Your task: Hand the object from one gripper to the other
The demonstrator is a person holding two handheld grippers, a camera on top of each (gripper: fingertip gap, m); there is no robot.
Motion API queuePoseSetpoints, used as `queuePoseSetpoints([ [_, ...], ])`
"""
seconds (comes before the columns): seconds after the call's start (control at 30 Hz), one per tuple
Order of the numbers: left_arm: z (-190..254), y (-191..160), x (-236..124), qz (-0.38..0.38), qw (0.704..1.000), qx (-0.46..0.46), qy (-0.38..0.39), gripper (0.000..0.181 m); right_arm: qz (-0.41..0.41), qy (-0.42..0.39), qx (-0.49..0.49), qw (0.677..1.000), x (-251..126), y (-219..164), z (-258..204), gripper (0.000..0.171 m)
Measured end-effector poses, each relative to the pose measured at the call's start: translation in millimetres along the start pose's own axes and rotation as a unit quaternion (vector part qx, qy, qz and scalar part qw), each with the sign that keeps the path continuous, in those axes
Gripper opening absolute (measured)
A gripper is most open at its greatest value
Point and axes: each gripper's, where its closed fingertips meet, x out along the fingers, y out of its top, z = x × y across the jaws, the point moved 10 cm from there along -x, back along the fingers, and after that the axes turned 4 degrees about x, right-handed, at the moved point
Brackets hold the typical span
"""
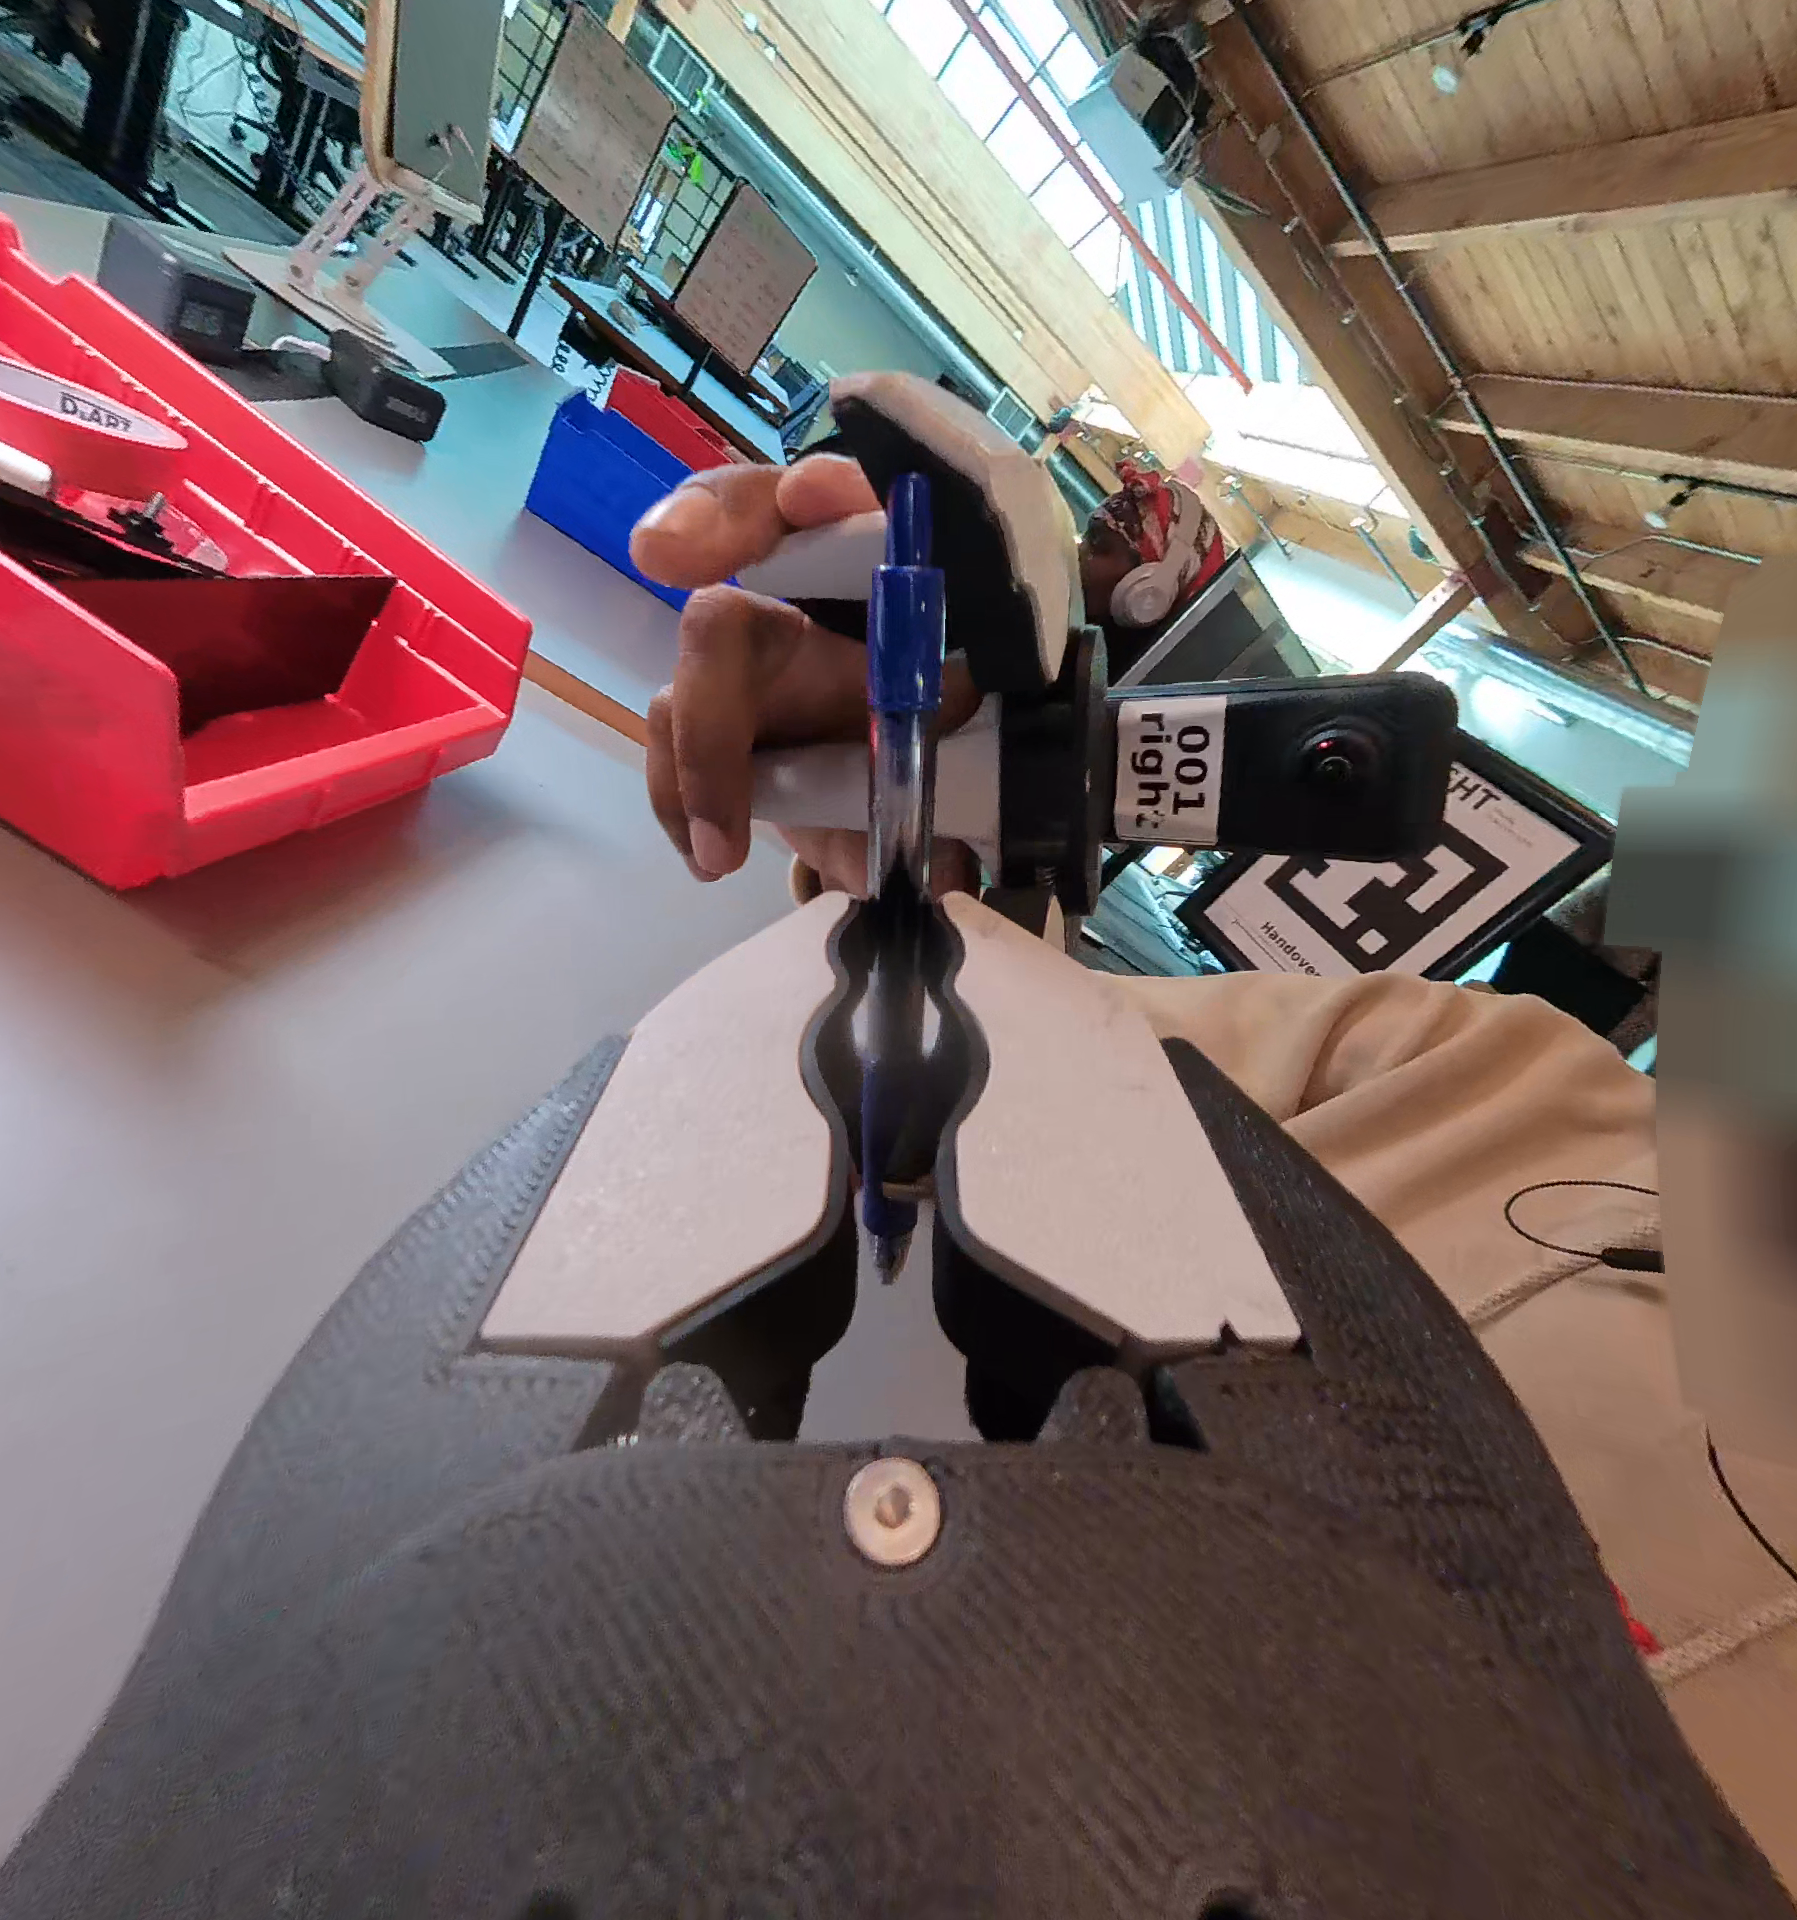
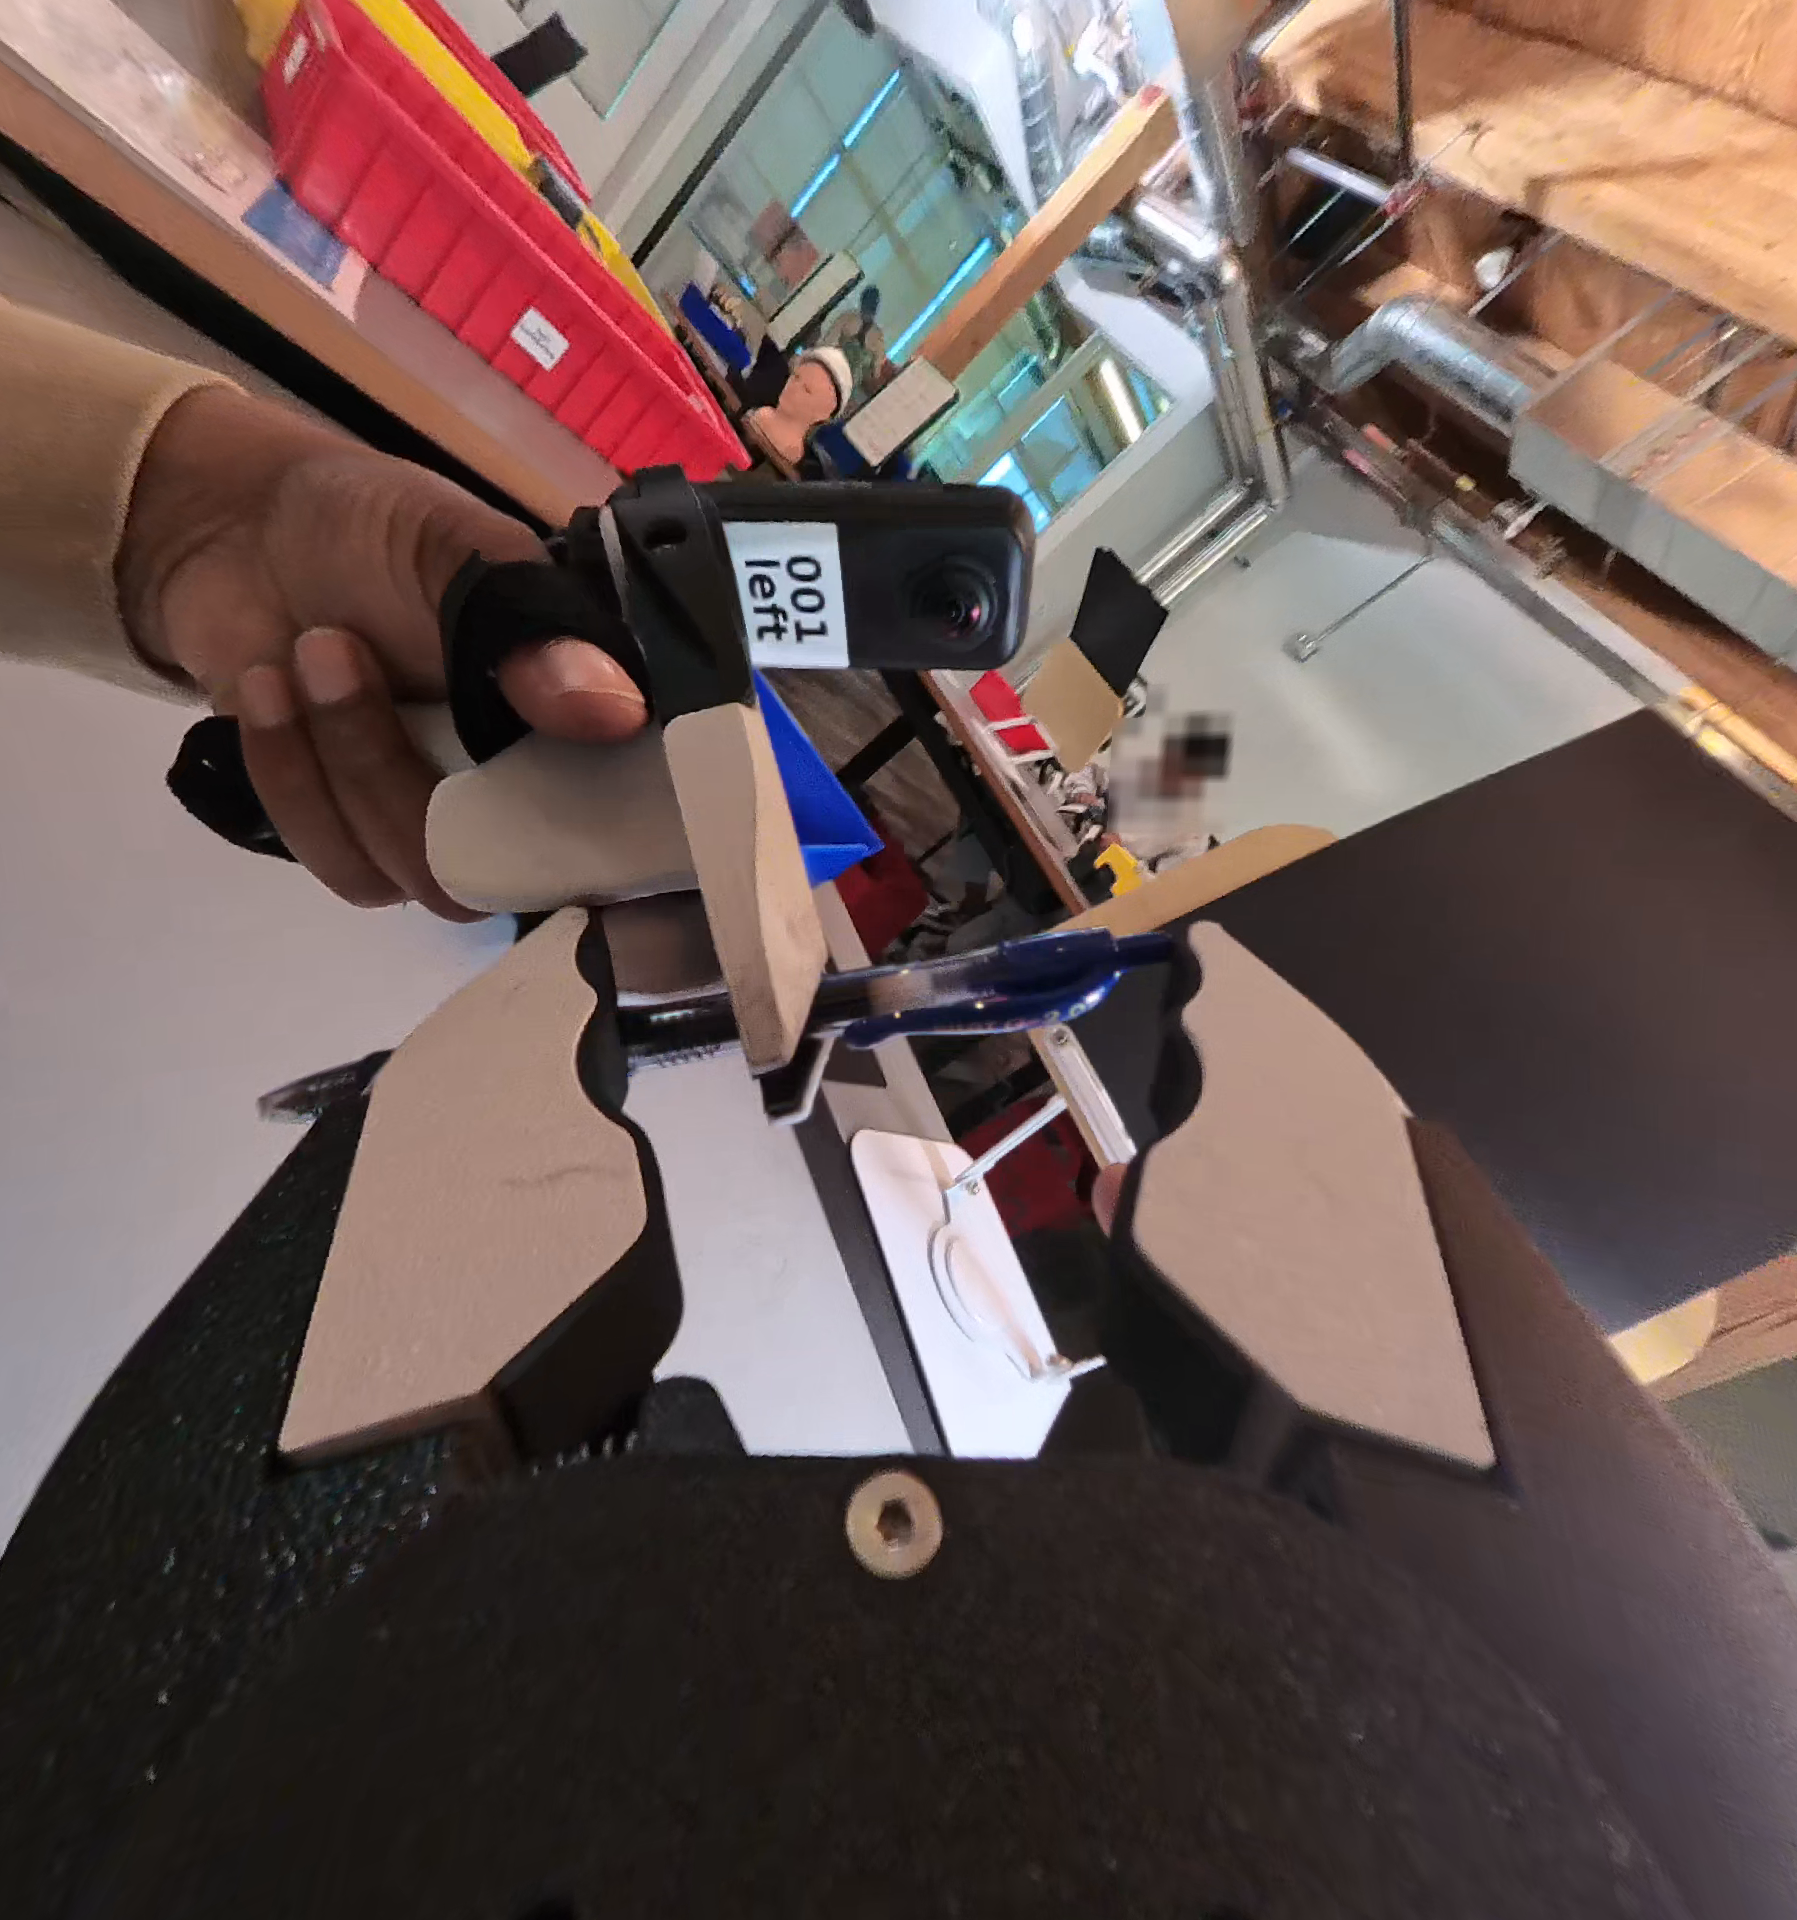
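A blue pen stands between the fingertips of my left gripper, which is shut on its clear barrel; the cap end points away from me. In the right wrist view the same pen lies lengthwise across the gap of my right gripper, which is open, its jaws wide apart and the pen's capped end close to the right jaw. A grey finger of the left gripper comes down onto the pen from above. A hand holds the right gripper behind the pen.
A red bin with a black sheet in it and a blue bin sit on the grey table. A framed black-and-white marker sign stands at the right. Red bins line a shelf. A dark board is at the right. My left and right fingertips are right by each other.
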Motion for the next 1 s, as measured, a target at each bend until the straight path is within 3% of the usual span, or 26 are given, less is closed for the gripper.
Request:
queuePoseSetpoints([
  [0.17, -4.0, 4.5, -10.9, 0.026, 1.0, 0.009, 0.01, 0.01, 0.008, -0.001, 0.006, 1.0, -3.5, 2.7, 4.5, 0.095],
  [0.3, -3.6, 13.2, -28.6, 0.062, 0.996, 0.05, 0.04, 0.01, 0.063, 0.012, 0.164, 0.984, -11.5, -1.4, 25.2, 0.074],
  [0.4, 1.2, 11.9, -28.2, 0.032, 0.987, 0.136, 0.079, 0.01, 0.085, 0.069, 0.307, 0.945, -9.9, -10.9, 33.7, 0.056],
  [0.5, 8.0, 8.7, -19.5, 0.013, 0.98, 0.182, 0.076, 0.011, 0.098, 0.124, 0.384, 0.91, -5.2, -17.7, 32.8, 0.04],
  [0.67, 12.5, 4.8, -11.3, -0.009, 0.974, 0.212, 0.076, 0.011, 0.115, 0.143, 0.41, 0.893, -4.4, -18.4, 31.9, 0.021],
  [1.0, 9.5, 4.7, -11.6, -0.001, 0.975, 0.208, 0.082, 0.011, 0.114, 0.157, 0.427, 0.883, -7.5, -19.0, 36.7, 0.009],
])
